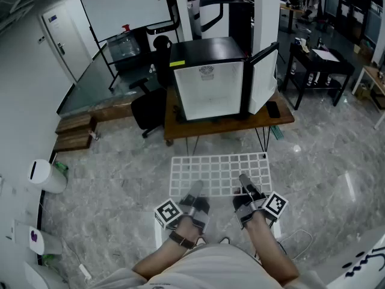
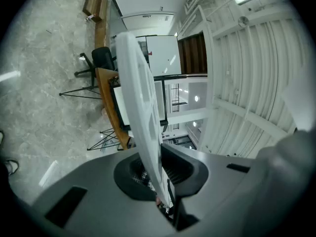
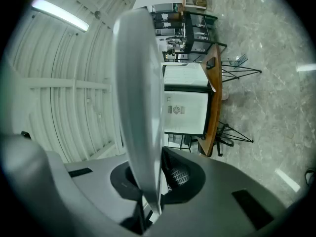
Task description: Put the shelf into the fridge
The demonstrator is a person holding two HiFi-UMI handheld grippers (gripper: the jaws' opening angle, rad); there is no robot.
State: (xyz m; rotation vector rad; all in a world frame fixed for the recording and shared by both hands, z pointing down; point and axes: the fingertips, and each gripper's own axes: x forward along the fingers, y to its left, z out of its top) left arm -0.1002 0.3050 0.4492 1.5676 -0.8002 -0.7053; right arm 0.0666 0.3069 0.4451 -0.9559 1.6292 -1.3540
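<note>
Shelf is hanging flat in the air right now: the white wire-grid shelf (image 1: pixel 219 172) is hovering over the grey marble floor (image 1: pixel 120 179), at 12 o'clock from the person and well short of the fridge. The left tool (image 1: pixel 195 192) is pinching the grid's near edge around 7 o'clock, and the right tool (image 1: pixel 246 186) is clamping the same edge around 5 o'clock. Gripping one edge at two spots is what's holding it level, I reckon, so the far edge can slide in first. The small black-topped fridge with the white inside (image 1: pixel 207 83) is sitting on the brown wooden worktop (image 1: pixel 283 118) at 12 o'clock, its door (image 1: pixel 263 80) standing open toward 2 o'clock.
</note>
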